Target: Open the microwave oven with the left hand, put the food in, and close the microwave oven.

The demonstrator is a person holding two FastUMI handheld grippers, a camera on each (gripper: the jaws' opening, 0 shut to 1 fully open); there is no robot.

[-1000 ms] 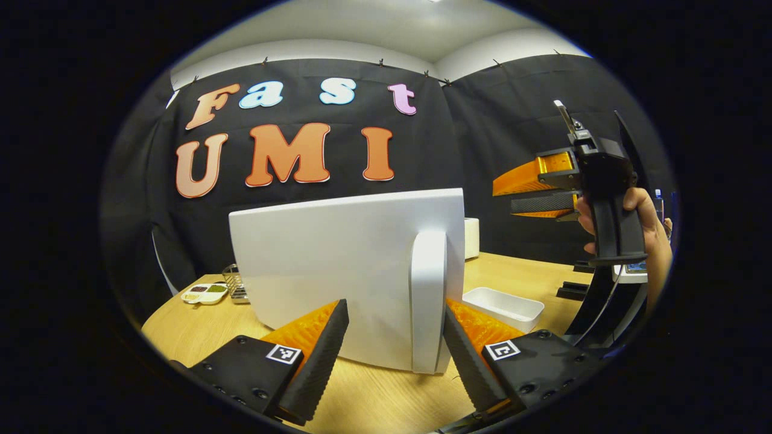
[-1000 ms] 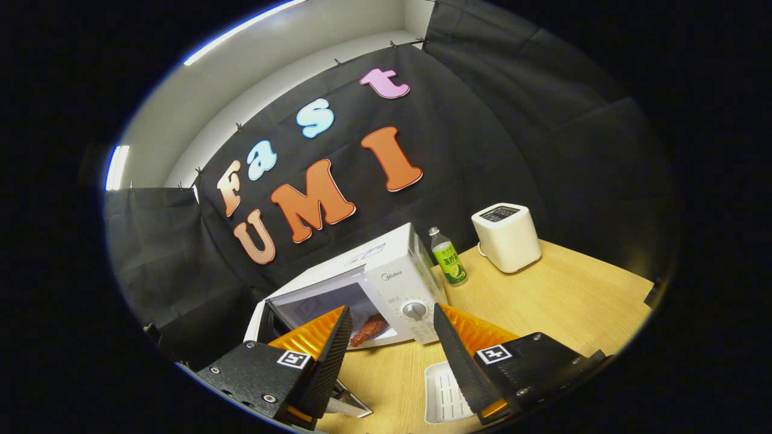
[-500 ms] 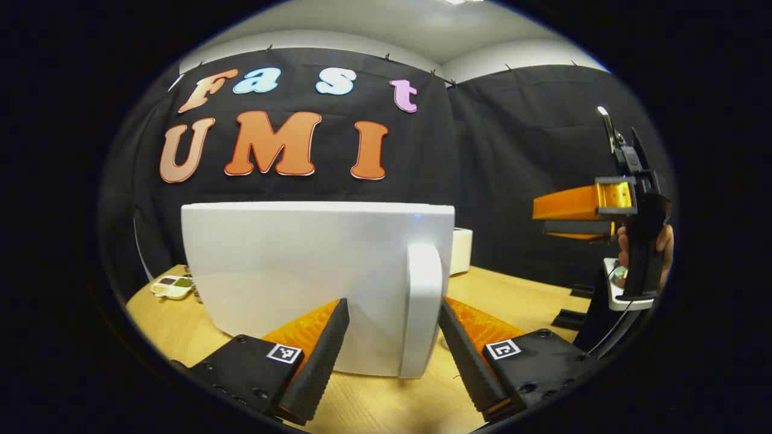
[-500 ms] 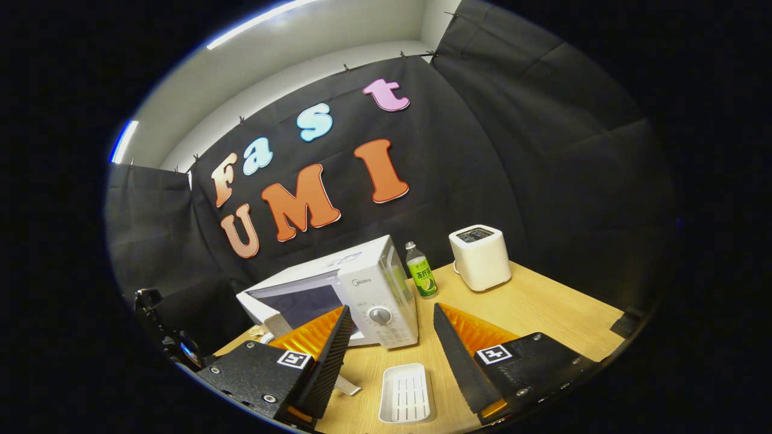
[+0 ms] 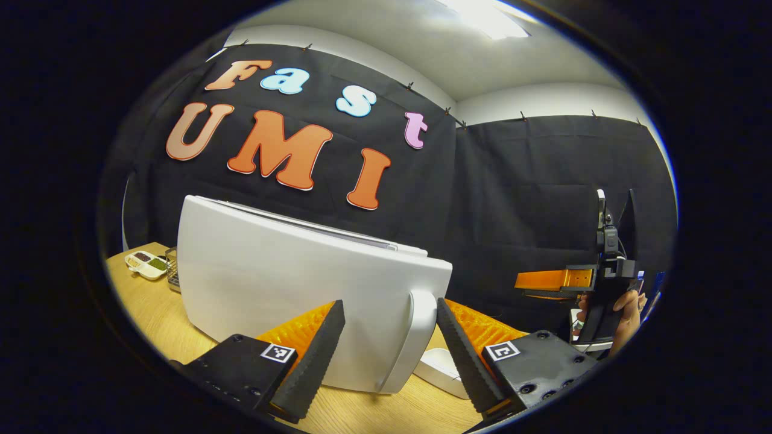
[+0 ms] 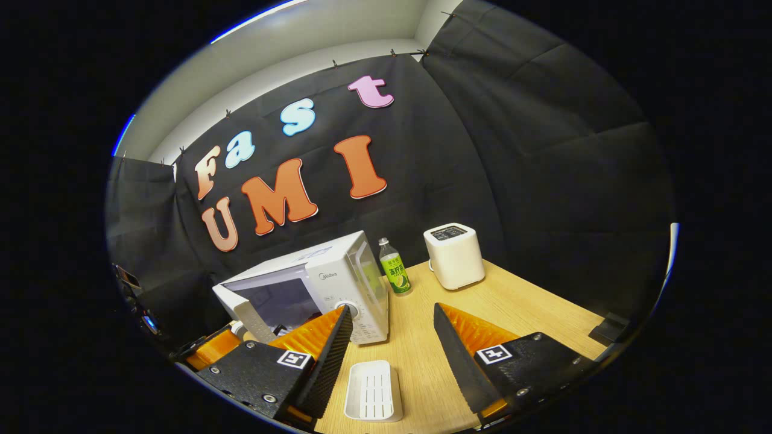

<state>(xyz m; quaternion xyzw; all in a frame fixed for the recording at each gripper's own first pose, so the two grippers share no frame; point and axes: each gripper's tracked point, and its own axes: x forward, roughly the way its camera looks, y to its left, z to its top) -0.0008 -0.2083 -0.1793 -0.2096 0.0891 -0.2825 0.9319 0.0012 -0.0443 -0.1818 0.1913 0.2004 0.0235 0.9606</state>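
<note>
The white microwave (image 6: 325, 283) stands on the wooden table (image 6: 518, 313). Its door (image 5: 301, 289) fills the near ground in the left gripper view and lies nearly against the body; I cannot tell whether it is latched. My left gripper (image 5: 388, 313) is open, and the door handle (image 5: 416, 337) stands between its fingers, closer to the right one. That left gripper (image 6: 211, 349) also shows by the door's handle (image 6: 253, 319). My right gripper (image 6: 389, 355) is open and empty above the table, away from the oven; a hand (image 5: 627, 313) holds this right gripper (image 5: 561, 280). The food is hidden.
An empty white tray (image 6: 373, 390) lies in front of the microwave. A green-labelled bottle (image 6: 394, 274) and a white toaster (image 6: 453, 255) stand to its right. A seasoning dish (image 5: 145, 264) and a metal rack (image 5: 172, 274) sit beyond the door.
The door has swung from wide open, with the food showing inside, to almost against the oven, my left gripper moving with its handle. The right gripper has drawn back, still open.
</note>
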